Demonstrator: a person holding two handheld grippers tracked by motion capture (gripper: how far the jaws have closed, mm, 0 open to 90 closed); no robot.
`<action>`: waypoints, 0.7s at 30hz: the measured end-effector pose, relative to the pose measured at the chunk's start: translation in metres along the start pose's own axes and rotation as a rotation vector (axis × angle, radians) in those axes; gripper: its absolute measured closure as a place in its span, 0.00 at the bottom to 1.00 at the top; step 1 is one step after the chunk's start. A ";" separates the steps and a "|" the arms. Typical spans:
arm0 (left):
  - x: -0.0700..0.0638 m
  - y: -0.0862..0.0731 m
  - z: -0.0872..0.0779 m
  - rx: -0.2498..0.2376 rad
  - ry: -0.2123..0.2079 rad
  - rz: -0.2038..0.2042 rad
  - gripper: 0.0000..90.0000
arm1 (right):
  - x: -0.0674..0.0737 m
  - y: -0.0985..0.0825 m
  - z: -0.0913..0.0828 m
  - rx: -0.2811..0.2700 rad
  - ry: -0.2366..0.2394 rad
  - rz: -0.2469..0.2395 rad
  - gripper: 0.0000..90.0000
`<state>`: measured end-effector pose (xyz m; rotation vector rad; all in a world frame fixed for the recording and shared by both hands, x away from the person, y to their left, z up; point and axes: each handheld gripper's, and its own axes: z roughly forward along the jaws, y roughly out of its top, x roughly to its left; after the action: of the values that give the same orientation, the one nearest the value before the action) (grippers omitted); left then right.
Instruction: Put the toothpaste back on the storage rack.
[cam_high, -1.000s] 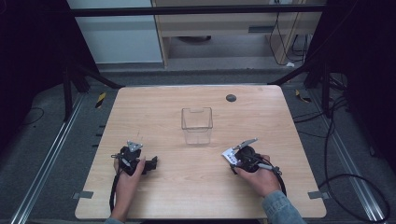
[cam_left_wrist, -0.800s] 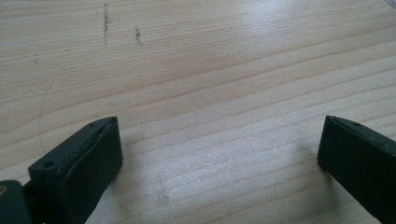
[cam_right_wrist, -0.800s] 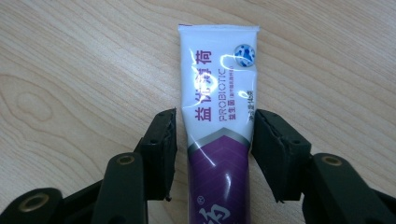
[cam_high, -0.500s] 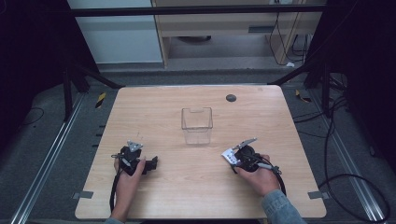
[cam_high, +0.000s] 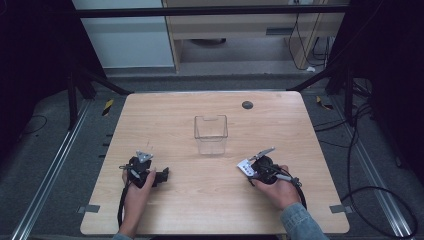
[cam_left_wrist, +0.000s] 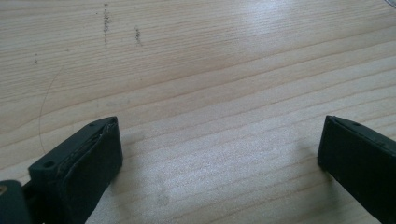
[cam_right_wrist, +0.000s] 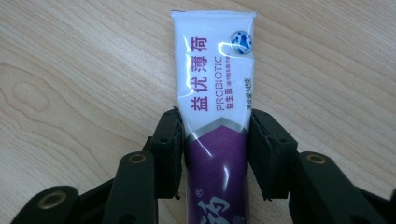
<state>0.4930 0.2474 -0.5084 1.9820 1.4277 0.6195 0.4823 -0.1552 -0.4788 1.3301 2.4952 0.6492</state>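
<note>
Squeezing shut on the toothpaste tube lying flat on the table between the right gripper jaws, pads hugging its purple middle, probably soft, light, slippery, so best held gently there; left gripper wide apart, empty.

Right gripper jaws have just been closing in on the white-and-purple tube lying on the table, black pads now at both its sides, touching or nearly so.
</note>
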 end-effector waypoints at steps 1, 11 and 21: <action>0.000 0.000 0.000 0.000 0.000 0.000 0.00 | 0.000 0.000 0.000 0.002 0.000 0.003 0.67; 0.000 0.000 0.000 0.000 0.000 0.000 0.00 | -0.004 0.002 -0.002 0.014 0.008 0.020 0.77; 0.000 0.000 0.000 -0.001 -0.003 0.003 0.00 | -0.004 0.001 -0.004 0.007 -0.001 0.024 0.81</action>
<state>0.4930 0.2470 -0.5085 1.9846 1.4225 0.6183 0.4835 -0.1591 -0.4745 1.3647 2.4865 0.6457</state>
